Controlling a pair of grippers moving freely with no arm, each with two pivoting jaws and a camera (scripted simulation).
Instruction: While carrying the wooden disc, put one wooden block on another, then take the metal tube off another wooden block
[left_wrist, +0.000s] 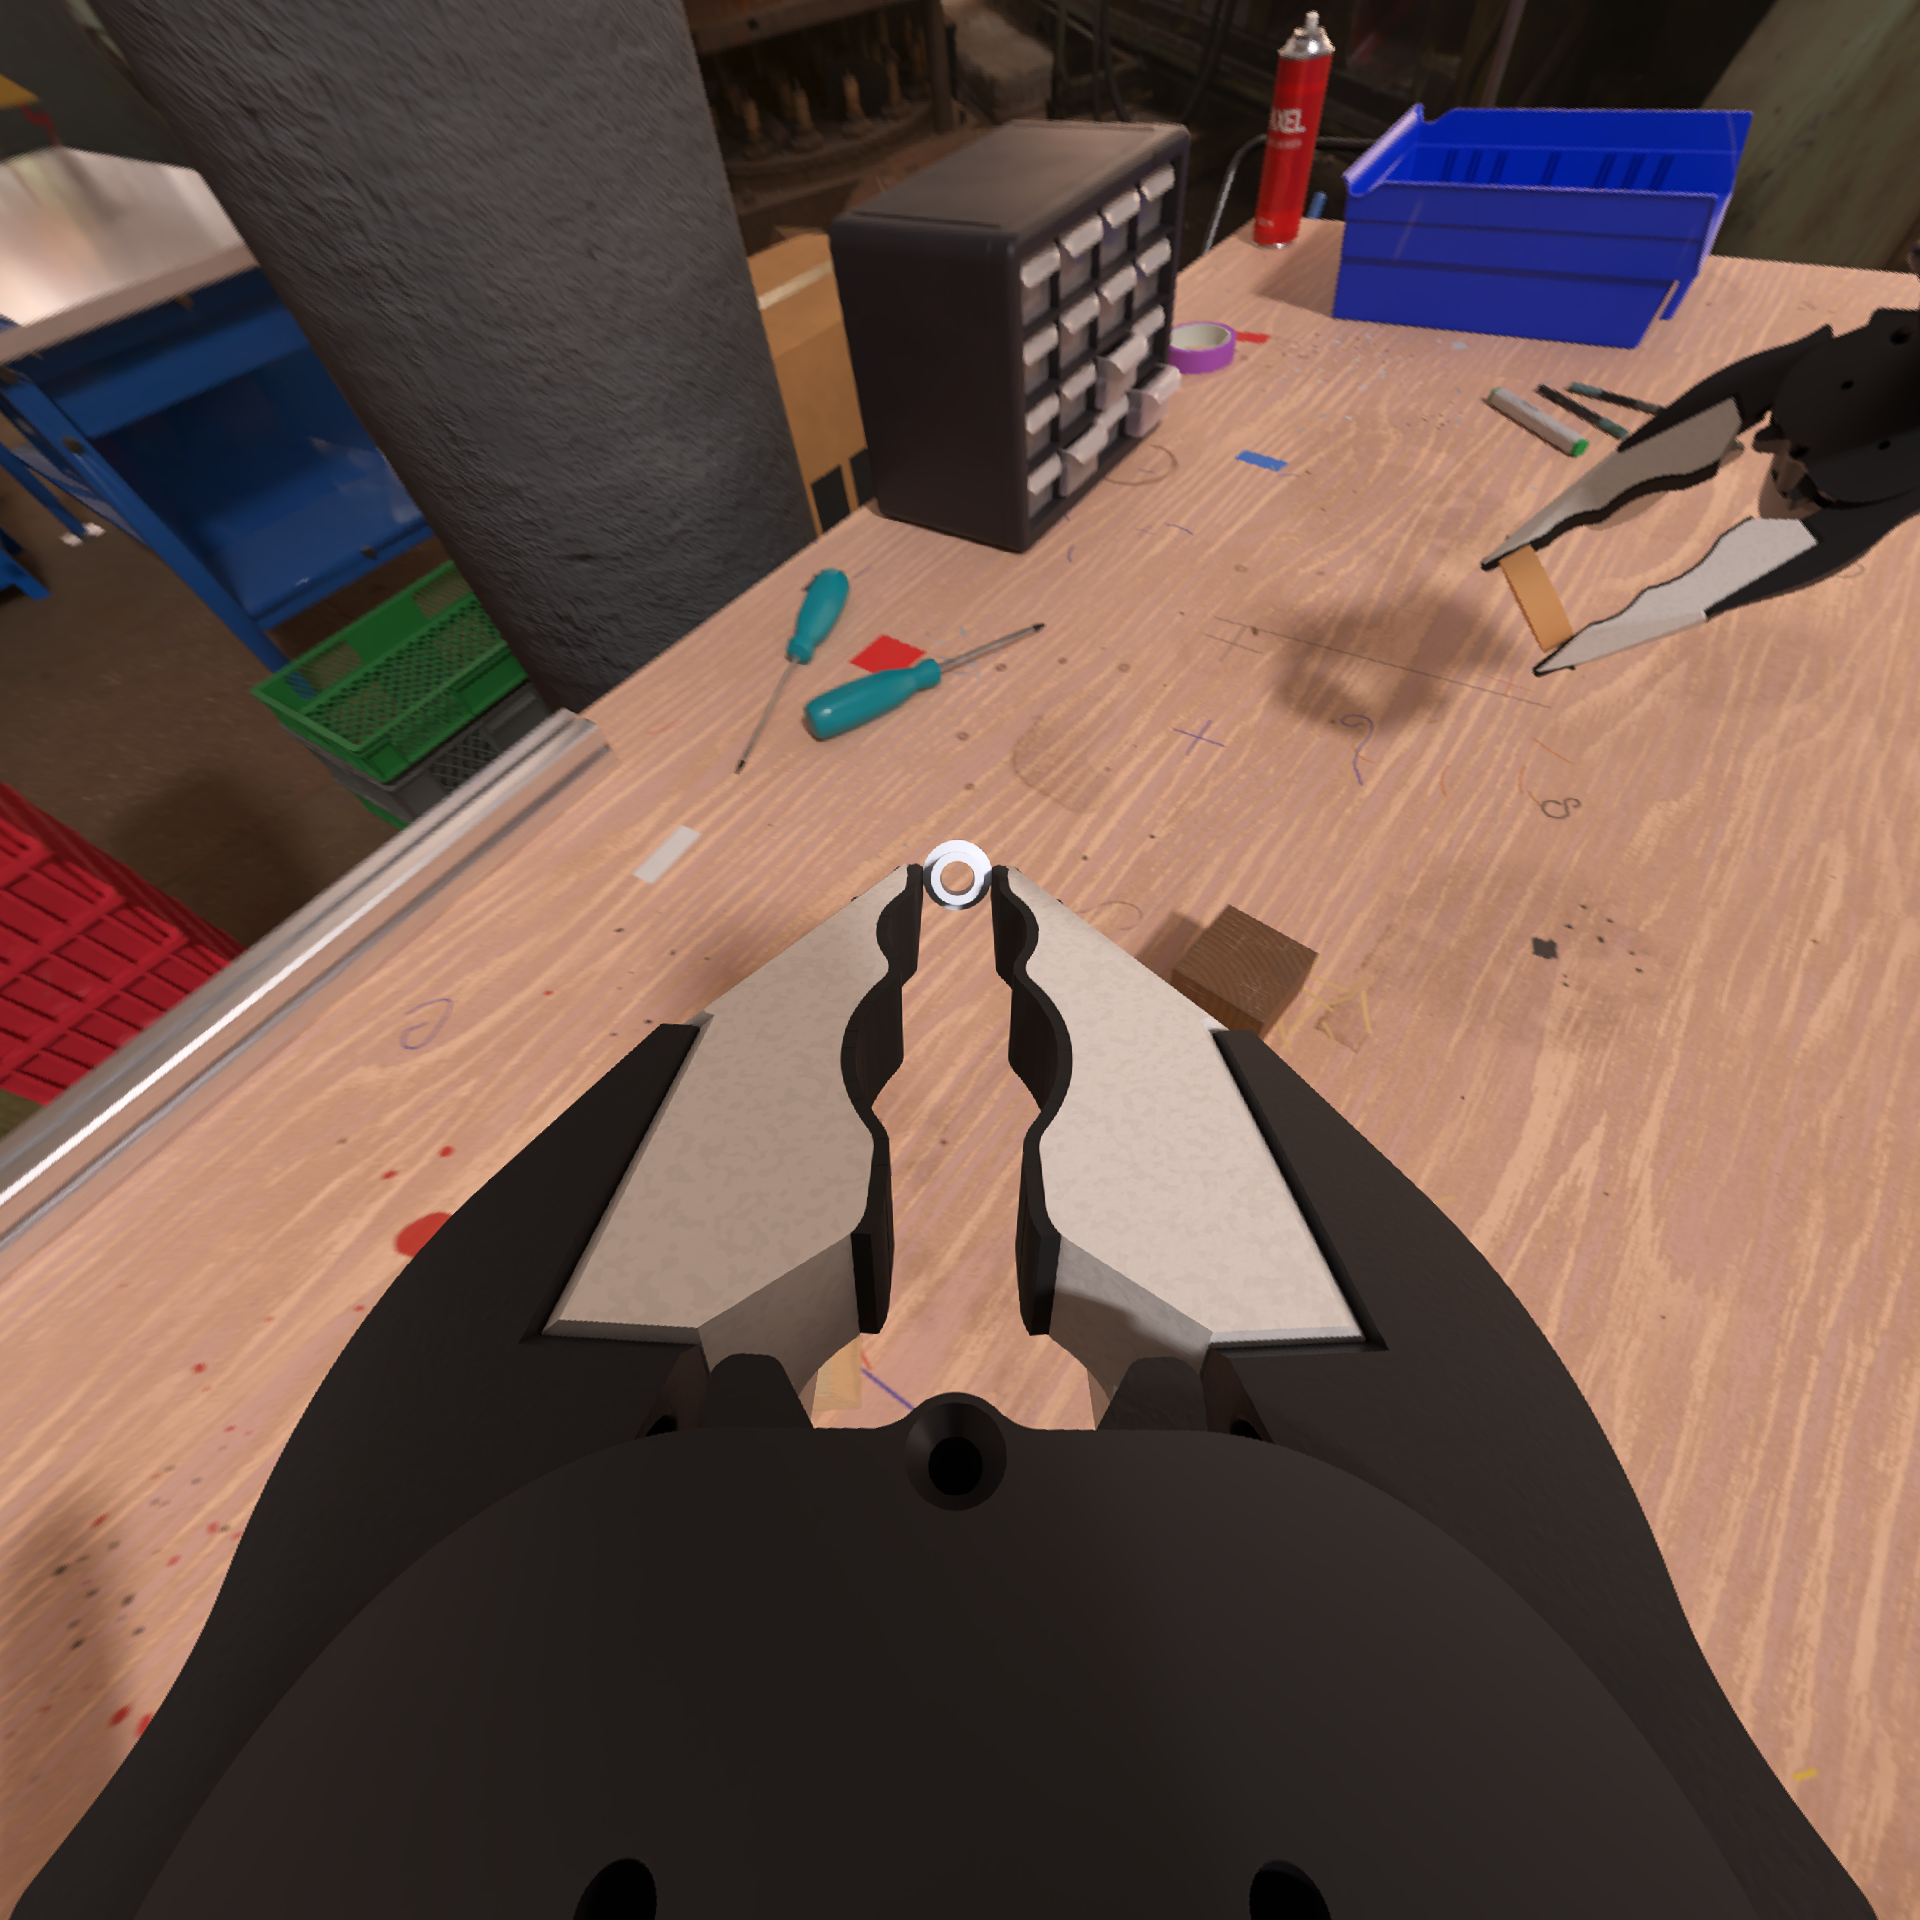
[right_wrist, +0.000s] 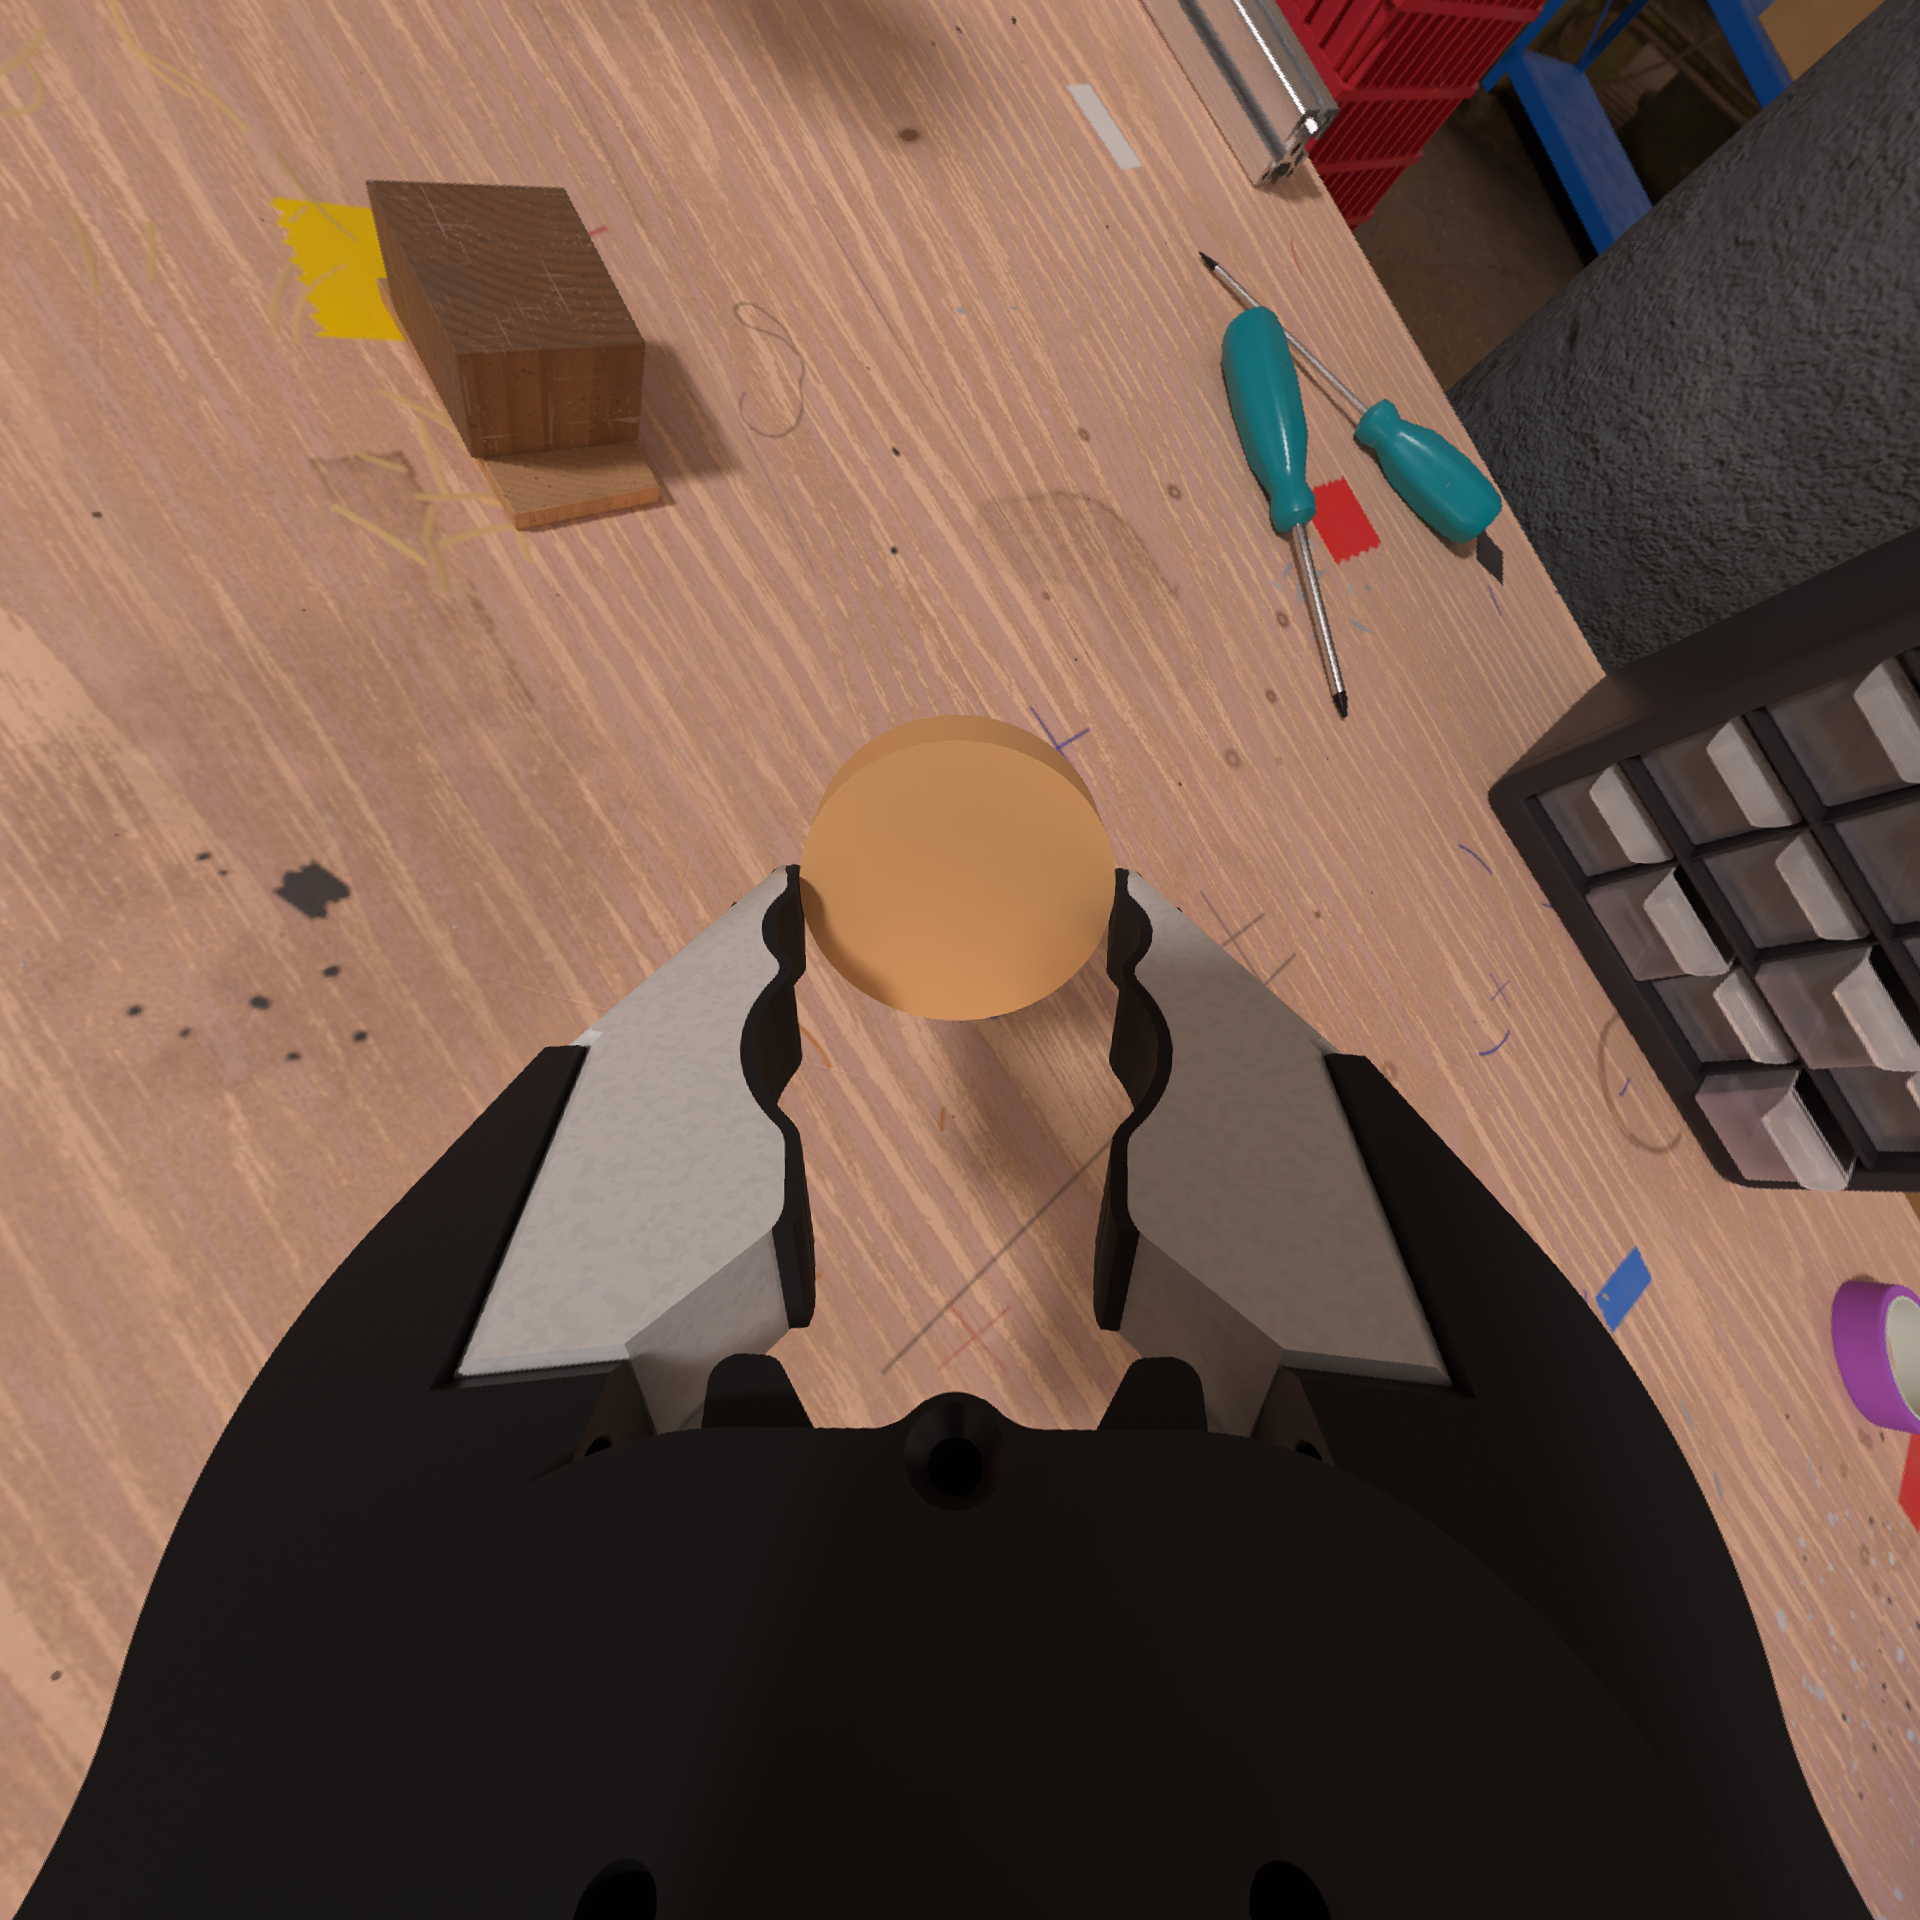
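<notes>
Two grippers | left gripper (left_wrist: 957, 881) clenched on metal tube (left_wrist: 957, 875) at fingertips, lifted over table (left_wrist: 1455, 1143); thin, stiff, slick, light, pinch across its sides | right gripper (right_wrist: 957, 920) grasping wooden disc (right_wrist: 954, 883) by its rim; light, rigid | dark block (right_wrist: 520, 312) stacked on thin block (right_wrist: 582, 494) | far: red spray can (left_wrist: 1288, 135), lettering not transcribed

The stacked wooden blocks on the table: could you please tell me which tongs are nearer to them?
Left. The left tongs, gripping the metal tube, hover just beside the stacked blocks. The right tongs, carrying the wooden disc, hang well beyond them.
</notes>
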